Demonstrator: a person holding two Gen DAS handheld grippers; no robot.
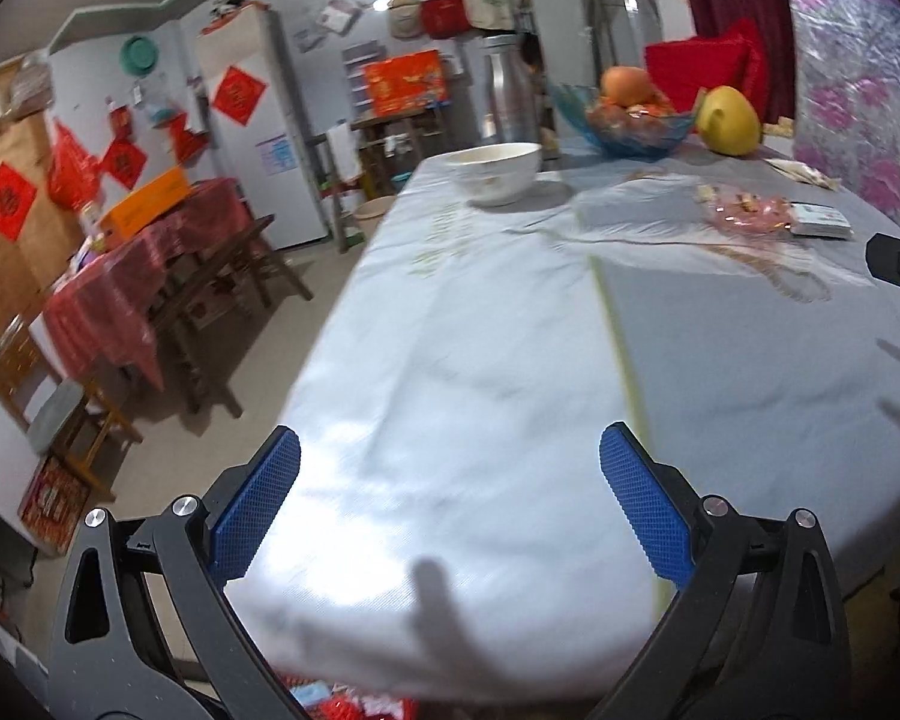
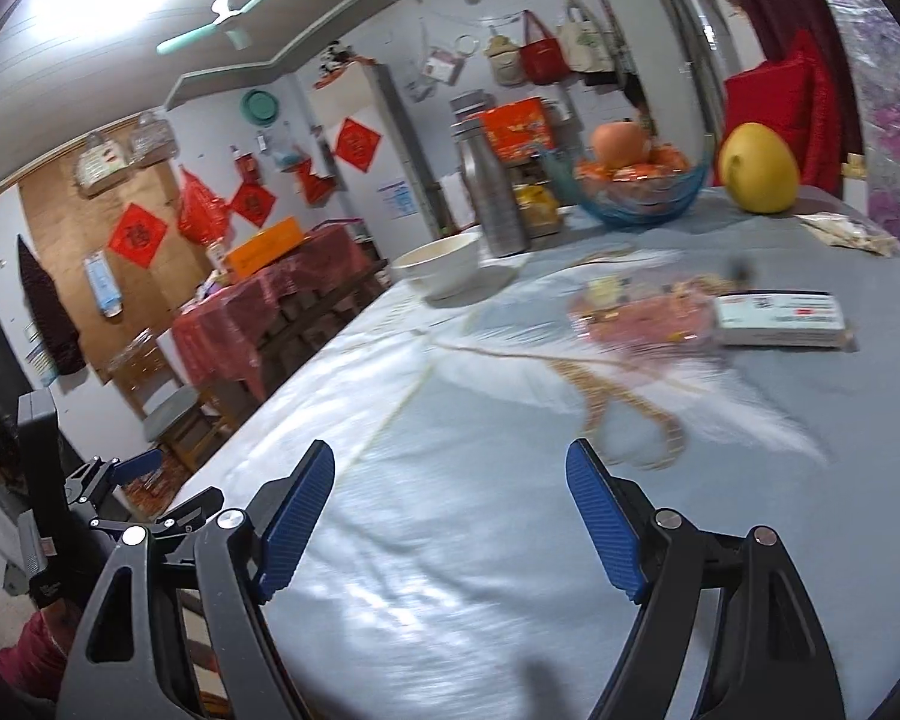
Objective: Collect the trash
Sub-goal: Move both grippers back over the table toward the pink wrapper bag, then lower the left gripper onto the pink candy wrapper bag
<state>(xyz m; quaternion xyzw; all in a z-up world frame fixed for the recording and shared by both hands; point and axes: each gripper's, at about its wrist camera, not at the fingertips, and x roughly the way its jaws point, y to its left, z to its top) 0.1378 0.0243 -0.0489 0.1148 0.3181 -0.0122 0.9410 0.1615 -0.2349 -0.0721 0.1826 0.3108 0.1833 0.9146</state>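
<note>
Trash lies far across the table [image 2: 510, 540] from both tools: a crumpled pink wrapper [image 2: 642, 315] with scraps in it, touching a flat white packet [image 2: 780, 319] on its right. Seen from the right gripper [image 2: 450, 510], the pile sits ahead and to the right of the fingers, its long axis running left to right across the view. The right gripper looks the nearer one (a judgement, since blur softens everything). Its jaws stand wide apart with nothing between them. The left gripper [image 1: 450, 498] is likewise spread wide and empty, hanging over the near edge of the pale tablecloth [image 1: 480, 330]. The packet's label shows print and a red mark, too smeared to read. A white bowl [image 2: 438, 267] stands well left of the pile.
</note>
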